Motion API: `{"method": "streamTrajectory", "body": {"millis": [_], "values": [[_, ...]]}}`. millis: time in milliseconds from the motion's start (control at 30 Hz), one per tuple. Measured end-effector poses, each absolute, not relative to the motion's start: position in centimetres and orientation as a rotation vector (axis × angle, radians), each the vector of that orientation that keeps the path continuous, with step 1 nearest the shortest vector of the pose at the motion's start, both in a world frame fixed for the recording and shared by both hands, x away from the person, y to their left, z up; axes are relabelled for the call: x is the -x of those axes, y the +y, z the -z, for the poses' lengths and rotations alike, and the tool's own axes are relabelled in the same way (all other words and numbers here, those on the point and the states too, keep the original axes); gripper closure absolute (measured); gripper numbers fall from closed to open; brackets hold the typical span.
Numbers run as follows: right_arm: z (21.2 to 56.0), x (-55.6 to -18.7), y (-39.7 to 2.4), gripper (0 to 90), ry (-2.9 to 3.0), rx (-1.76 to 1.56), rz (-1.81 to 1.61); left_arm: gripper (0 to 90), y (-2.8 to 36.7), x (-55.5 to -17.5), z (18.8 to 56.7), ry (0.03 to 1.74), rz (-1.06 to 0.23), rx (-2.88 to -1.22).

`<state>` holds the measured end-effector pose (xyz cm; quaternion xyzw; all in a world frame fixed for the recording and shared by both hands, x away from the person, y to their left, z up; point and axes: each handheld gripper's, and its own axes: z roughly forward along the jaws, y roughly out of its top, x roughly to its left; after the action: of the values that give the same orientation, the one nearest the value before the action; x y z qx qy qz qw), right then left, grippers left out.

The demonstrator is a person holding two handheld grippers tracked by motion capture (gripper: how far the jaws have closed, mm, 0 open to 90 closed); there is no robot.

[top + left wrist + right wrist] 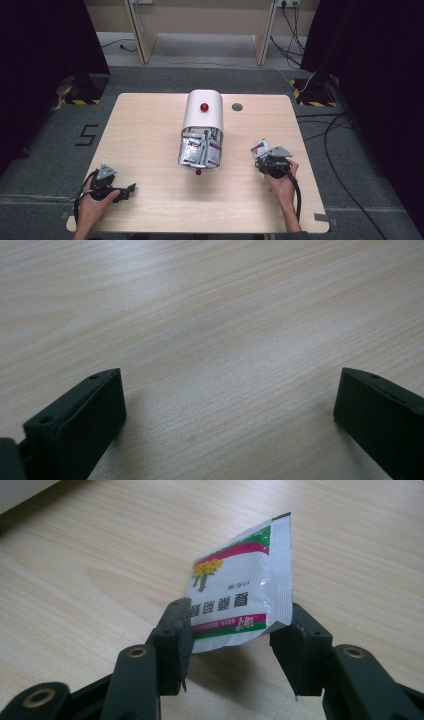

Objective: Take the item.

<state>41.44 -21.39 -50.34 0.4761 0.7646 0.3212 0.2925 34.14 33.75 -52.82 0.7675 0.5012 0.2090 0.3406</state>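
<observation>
A small white sachet (239, 597) with green and pink bands and a yellow flower print stands tilted between the jaws of my right gripper (235, 650). The jaws stand apart at about the sachet's width, its lower corners just meet them, and I see no squeeze on it. In the high view the sachet (260, 149) sits at the front of my right gripper (265, 156), at the table's right. My left gripper (131, 189) rests at the front left on bare wood, jaws wide apart and empty (227, 395).
A white rounded box (202, 115) with a red knob lies on its side mid-table, and several silver sachets (200, 147) spill from its mouth. A small red ball (198, 172) lies just in front of them. A grey cable hole (237, 106) sits in the wooden table (150, 140).
</observation>
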Motion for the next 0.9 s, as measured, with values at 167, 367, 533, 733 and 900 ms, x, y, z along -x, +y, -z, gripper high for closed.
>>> {"method": "streamTrajectory", "body": {"millis": [167,367,533,733,900], "values": [[50.38,-41.48,-21.39,47.6,2.052,-1.272,-0.853,0.0,33.75,-34.14,52.81,1.304,-0.544,-1.997],[50.41,-41.41,-20.99,46.9,2.072,-1.252,-0.866,0.0,33.75,-34.15,52.81,1.304,-0.544,-1.997],[50.41,-41.4,-21.01,44.7,2.068,-1.261,-0.855,0.0,33.75,-34.14,52.82,1.304,-0.544,-1.997],[50.16,-41.33,-21.51,44.4,2.054,-1.277,-0.874,0.0,33.75,-34.14,52.81,1.304,-0.544,-1.998],[50.14,-41.31,-21.6,44.3,2.055,-1.286,-0.882,0.0,33.75,-34.15,52.81,1.304,-0.544,-1.997]]}}
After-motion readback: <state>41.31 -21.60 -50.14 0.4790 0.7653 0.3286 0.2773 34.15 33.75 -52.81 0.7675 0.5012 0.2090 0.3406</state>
